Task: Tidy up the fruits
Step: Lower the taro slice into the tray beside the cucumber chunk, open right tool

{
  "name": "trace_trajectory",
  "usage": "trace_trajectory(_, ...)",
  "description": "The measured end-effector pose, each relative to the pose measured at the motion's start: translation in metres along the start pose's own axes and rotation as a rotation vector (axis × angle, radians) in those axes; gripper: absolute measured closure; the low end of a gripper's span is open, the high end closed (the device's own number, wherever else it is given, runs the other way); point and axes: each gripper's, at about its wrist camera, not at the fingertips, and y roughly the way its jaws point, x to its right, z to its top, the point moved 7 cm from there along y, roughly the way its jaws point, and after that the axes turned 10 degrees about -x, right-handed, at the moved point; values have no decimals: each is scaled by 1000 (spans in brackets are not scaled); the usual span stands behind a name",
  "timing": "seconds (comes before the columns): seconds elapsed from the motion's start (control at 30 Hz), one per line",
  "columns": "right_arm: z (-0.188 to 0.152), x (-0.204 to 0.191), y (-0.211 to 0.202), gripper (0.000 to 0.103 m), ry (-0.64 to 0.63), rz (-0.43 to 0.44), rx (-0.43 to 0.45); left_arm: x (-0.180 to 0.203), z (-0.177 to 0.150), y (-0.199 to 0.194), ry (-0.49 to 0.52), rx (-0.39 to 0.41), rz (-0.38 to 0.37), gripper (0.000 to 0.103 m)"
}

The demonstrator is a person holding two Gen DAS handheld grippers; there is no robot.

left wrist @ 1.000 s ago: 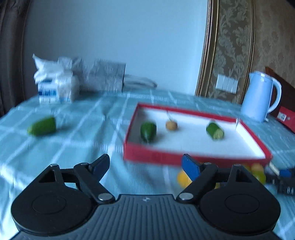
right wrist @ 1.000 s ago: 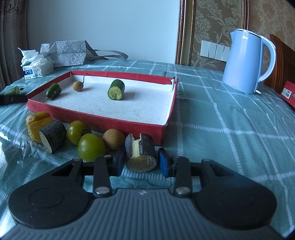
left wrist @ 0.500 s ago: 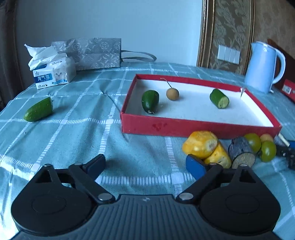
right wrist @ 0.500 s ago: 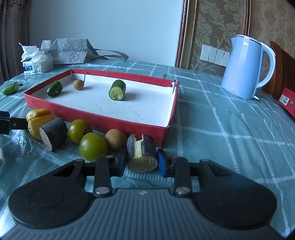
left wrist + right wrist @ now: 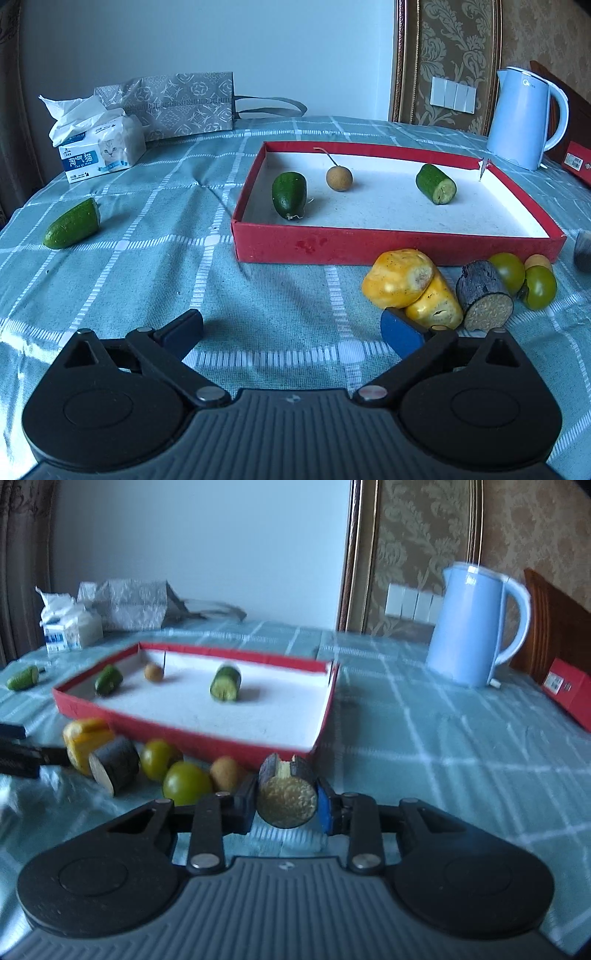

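Note:
A red tray [image 5: 399,243] [image 5: 229,744] holds two cucumber pieces [image 5: 289,194] [image 5: 436,183] and a small brown longan [image 5: 339,178]. In front of it lie two yellow pieces [image 5: 400,277], a dark cut piece [image 5: 484,295], two green fruits [image 5: 540,288] and a brown fruit [image 5: 227,773]. A loose cucumber piece [image 5: 72,229] lies far left. My left gripper [image 5: 291,332] is open and empty, its right finger beside the yellow pieces. My right gripper [image 5: 286,806] is shut on a dark cut piece [image 5: 287,794], lifted off the cloth.
A blue kettle [image 5: 522,118] [image 5: 476,624] stands at the back right beside a red box [image 5: 570,694]. A tissue pack [image 5: 98,147] and a grey paper bag [image 5: 173,105] stand at the back left. A teal checked cloth [image 5: 147,280] covers the table.
My left gripper has come down and in toward the yellow pieces. My right gripper has shut on the dark cut piece and lifted it.

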Motion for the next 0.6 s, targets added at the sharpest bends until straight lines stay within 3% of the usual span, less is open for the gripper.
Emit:
trace_trajectory(0.13,22,-6,-8,72,-12,26,36,0,0,0,0,0,0,0)
trace_trajectory(0.3,49,-30,14,72,-65,37,39,0,0,0,-1,1,-1,0)
trace_trajectory(0.6,81,-49,86,72,-62,42,-70,0,0,0,-2,1,-1,0)
